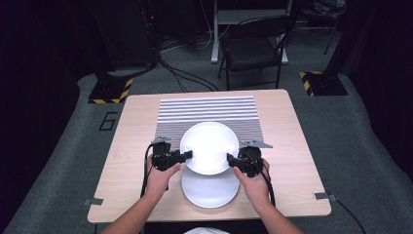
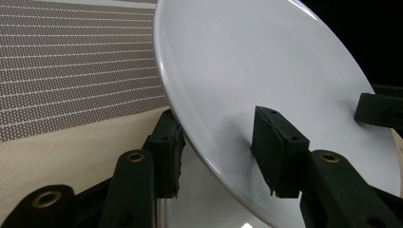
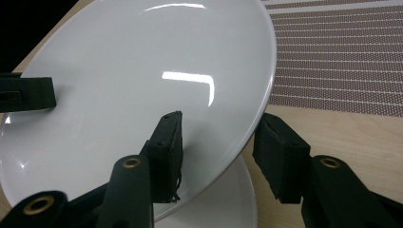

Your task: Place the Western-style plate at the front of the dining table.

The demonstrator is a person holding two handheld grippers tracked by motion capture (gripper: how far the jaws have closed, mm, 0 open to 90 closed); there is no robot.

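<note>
A white plate hangs tilted above the table, gripped at opposite edges. My left gripper is shut on its left rim, one pad on top and one beneath. My right gripper is shut on the right rim the same way. In the left gripper view the plate runs between my jaws, and the right gripper's finger shows at the far rim. In the right gripper view the plate sits in my gripper, opposite the left gripper's finger. A second white plate lies flat below.
A striped placemat covers the far middle of the wooden table. The lower plate sits near the table's front edge. A folding chair stands beyond the table on the grey floor.
</note>
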